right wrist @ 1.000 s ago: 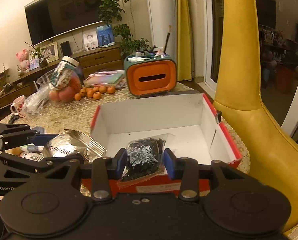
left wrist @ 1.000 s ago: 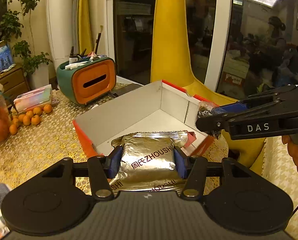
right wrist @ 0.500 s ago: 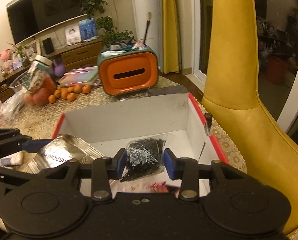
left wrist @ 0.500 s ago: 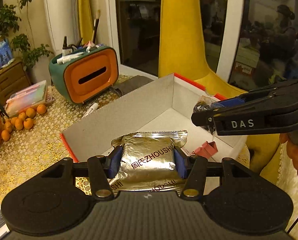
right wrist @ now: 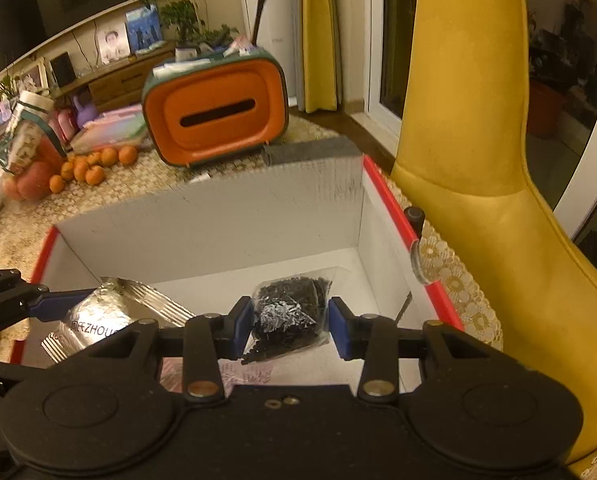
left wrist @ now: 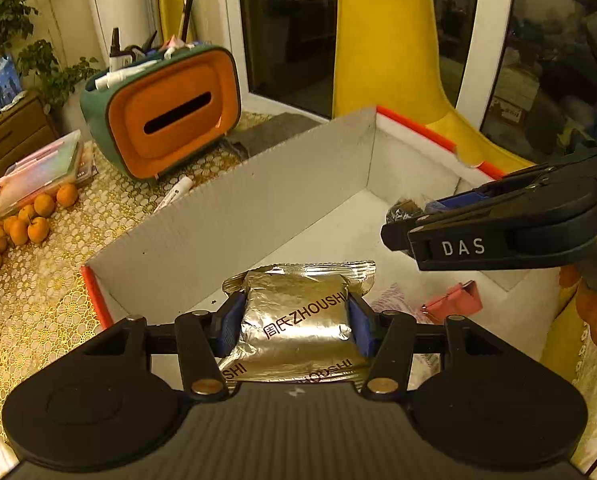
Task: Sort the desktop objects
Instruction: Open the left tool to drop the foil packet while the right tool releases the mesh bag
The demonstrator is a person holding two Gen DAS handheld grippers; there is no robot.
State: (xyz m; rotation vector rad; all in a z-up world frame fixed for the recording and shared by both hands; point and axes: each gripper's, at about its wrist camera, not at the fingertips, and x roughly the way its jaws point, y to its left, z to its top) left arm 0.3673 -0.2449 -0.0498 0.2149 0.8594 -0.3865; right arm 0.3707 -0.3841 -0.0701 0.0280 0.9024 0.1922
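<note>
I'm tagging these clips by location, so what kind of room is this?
Most likely a home living room: a wall-mounted TV above a wooden sideboard with framed photos, houseplants, and a lace-covered table with oranges.

A silver foil packet with red lettering, a red-edged white box, an orange-and-teal holder, a gold lace-patterned surface.
</note>
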